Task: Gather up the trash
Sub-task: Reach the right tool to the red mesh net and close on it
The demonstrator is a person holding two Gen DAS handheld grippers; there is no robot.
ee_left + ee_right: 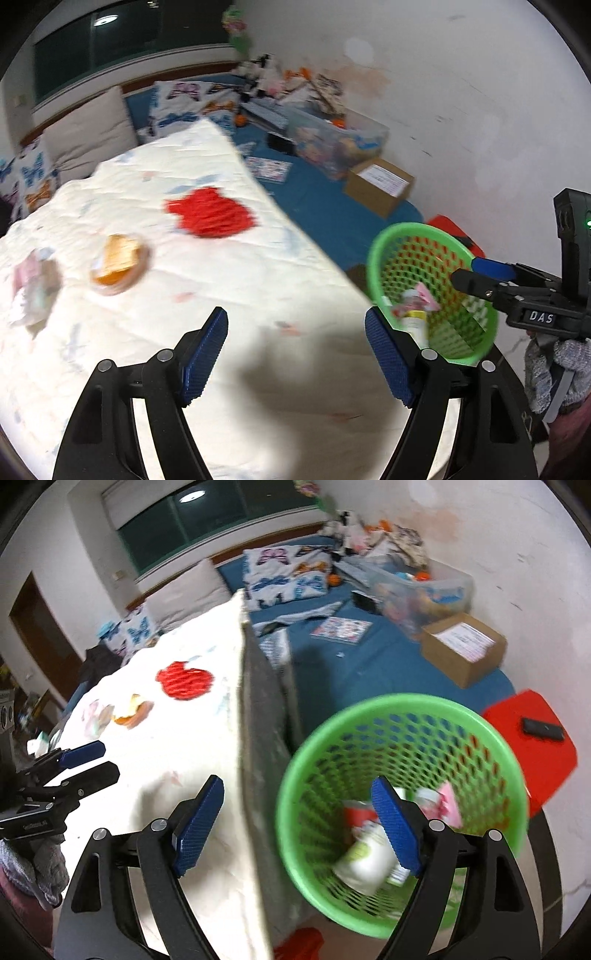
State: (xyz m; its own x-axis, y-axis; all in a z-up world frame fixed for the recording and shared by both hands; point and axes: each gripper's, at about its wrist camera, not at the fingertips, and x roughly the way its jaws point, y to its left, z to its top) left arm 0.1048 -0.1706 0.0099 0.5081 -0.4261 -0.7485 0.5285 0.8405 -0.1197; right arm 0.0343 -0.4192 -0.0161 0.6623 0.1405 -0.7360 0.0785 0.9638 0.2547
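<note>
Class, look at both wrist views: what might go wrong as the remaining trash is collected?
1. The green basket stands beside the table's edge; a swinging right hand-held gripper might tip it.
2. The red foam net looks light; the open left hand-held gripper may drop it short of the basket.

A white quilted table [221, 277] lies under the left claw [295, 354]. Ahead of that claw on it sit a red mesh piece [210, 216], an orange round packet [120, 269] and, farther left, a crumpled wrapper [31, 288].
</note>
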